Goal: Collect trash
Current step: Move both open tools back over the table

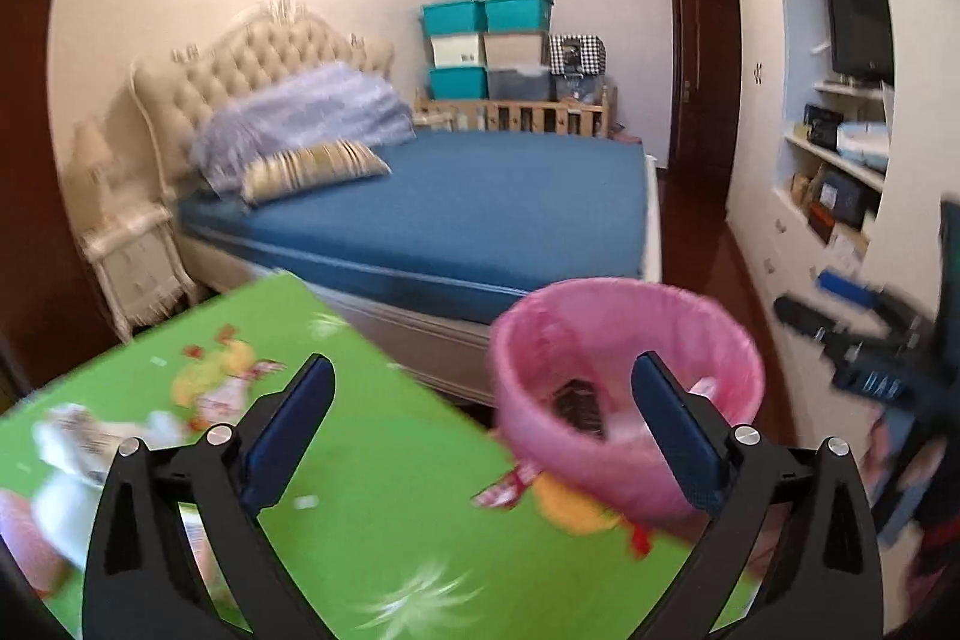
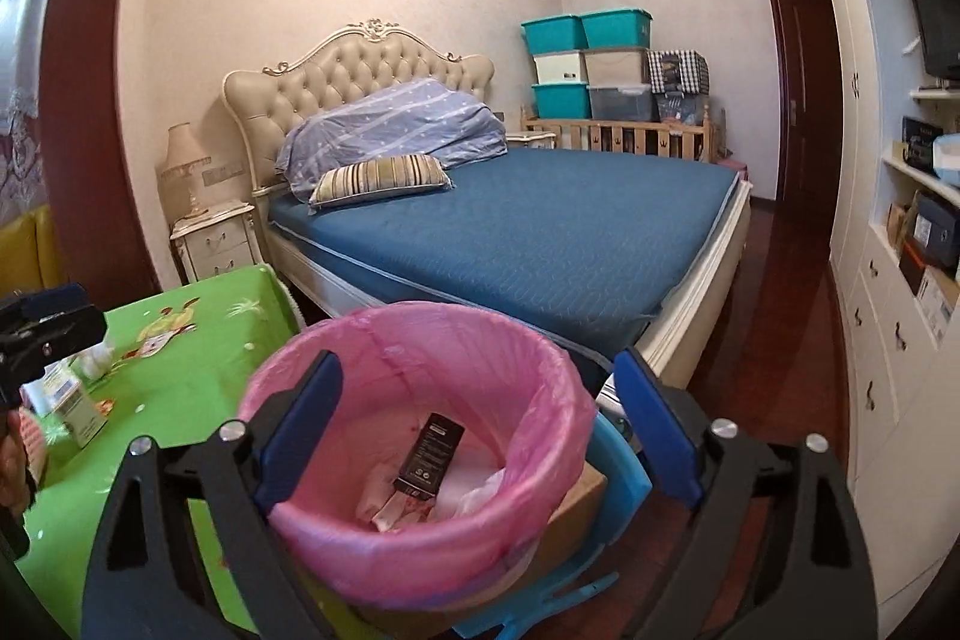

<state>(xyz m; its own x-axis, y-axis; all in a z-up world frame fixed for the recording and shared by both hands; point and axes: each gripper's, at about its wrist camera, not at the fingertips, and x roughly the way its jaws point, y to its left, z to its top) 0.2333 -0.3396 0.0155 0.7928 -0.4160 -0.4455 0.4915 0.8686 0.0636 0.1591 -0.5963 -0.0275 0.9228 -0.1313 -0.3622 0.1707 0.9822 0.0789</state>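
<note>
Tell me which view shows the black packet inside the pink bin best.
The right wrist view: it looks down into the pink bin and shows the black packet sharp and whole, lying on pale wrappers. The left wrist view is blurred; there the packet is only a dark smear low in the bin.

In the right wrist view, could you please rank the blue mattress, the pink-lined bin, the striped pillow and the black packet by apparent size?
1. blue mattress
2. pink-lined bin, enlarged by nearness to the camera
3. striped pillow
4. black packet, inside the bin
</note>
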